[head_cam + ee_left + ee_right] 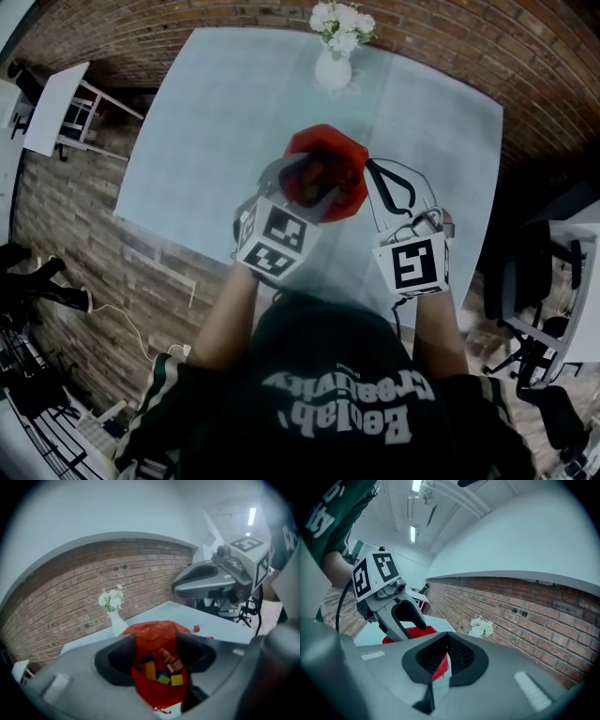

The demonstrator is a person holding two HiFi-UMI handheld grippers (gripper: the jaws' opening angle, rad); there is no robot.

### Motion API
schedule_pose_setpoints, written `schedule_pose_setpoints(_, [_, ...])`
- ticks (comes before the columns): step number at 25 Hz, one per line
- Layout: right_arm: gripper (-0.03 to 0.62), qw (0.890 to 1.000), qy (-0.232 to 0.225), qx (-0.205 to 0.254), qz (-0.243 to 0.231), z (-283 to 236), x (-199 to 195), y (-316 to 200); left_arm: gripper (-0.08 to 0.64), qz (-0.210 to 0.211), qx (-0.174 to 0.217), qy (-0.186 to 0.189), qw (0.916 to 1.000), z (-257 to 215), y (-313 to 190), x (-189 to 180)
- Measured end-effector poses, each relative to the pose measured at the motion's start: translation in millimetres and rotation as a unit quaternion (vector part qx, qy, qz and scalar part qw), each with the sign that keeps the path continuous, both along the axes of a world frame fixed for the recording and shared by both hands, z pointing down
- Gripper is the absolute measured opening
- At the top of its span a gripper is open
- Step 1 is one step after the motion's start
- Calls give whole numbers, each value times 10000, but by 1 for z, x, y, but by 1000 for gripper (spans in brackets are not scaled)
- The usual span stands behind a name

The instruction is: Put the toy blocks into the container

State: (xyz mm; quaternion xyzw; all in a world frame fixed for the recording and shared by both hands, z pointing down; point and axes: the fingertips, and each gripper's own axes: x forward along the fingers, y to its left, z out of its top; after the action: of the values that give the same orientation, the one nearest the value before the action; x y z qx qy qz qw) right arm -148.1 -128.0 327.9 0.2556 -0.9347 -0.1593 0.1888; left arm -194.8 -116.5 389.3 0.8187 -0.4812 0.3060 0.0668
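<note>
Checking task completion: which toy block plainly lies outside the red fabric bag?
The small red block on the pale table, beyond the red fabric bag; the other coloured blocks lie inside it.

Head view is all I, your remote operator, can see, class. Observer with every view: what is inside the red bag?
Observer: Inside the red bag lie toy blocks: yellow, green, blue and brown ones.
Operator: Is one being held above it?
Observer: No. The left gripper has its jaws wide apart over the bag's mouth, with nothing pressed between the pads.
Operator: And the other side?
Observer: The right gripper looks closed on the bag's rim, with red cloth showing between its jaws.
</note>
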Motion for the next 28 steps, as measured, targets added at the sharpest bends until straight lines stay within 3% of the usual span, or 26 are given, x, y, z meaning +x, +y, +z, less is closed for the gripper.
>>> schedule_pose_setpoints(2, [6,10000,8,-3,-2,0,-1,1,255,-23,48,11,10000,-2,1,-2])
schedule_pose_setpoints(3, [6,10000,13,-3,0,1,-2,2,188,-59,127,6,9999,-4,1,-4])
schedule_pose_setpoints(4, [6,10000,10,-1,1,1,-3,2,54,-104,216,-9,9997,-7,1,-6])
schedule_pose_setpoints(5, [6,10000,1,7,3,0,-3,3,3,-135,277,-17,9995,-8,1,-8])
schedule_pose_setpoints(16, [6,9997,-10,56,249,-5,15,8,3,227,322,105,9992,-16,4,17])
schedule_pose_setpoints(28, [6,9934,79,178,1126,-15,112,5,3,1217,340,219,9917,-21,-4,120])
